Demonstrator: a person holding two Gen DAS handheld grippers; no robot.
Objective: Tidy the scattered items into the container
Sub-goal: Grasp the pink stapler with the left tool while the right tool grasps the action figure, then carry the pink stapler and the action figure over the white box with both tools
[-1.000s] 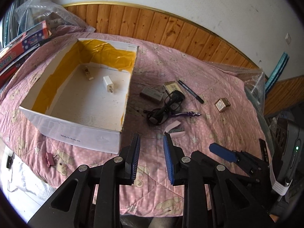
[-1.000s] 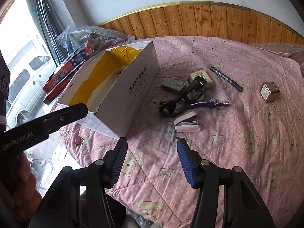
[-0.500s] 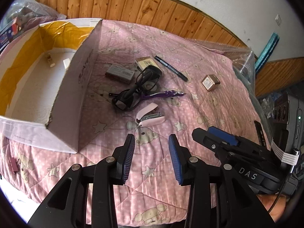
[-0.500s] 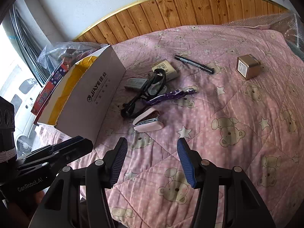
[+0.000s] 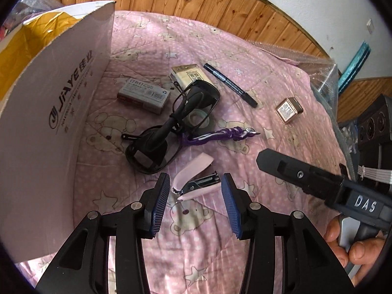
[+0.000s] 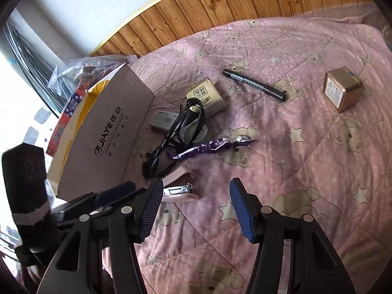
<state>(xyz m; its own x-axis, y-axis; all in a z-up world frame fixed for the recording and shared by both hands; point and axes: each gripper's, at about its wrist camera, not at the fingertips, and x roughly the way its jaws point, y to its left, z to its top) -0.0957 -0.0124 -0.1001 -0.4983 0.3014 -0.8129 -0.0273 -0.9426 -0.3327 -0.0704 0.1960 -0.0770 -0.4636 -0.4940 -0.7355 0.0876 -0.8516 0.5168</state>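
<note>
Beside the cardboard box [image 5: 61, 112], the left gripper [image 5: 194, 186] hangs wide apart over the pink stapler [image 5: 196, 180], the right gripper [image 6: 196, 191] equally wide, empty, nearby.

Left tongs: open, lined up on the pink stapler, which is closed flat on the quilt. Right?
Not quite. The left tongs are open and lined up on the pink stapler, but the stapler is hinged open, its top arm raised off the base. The left wrist view shows it.
</note>
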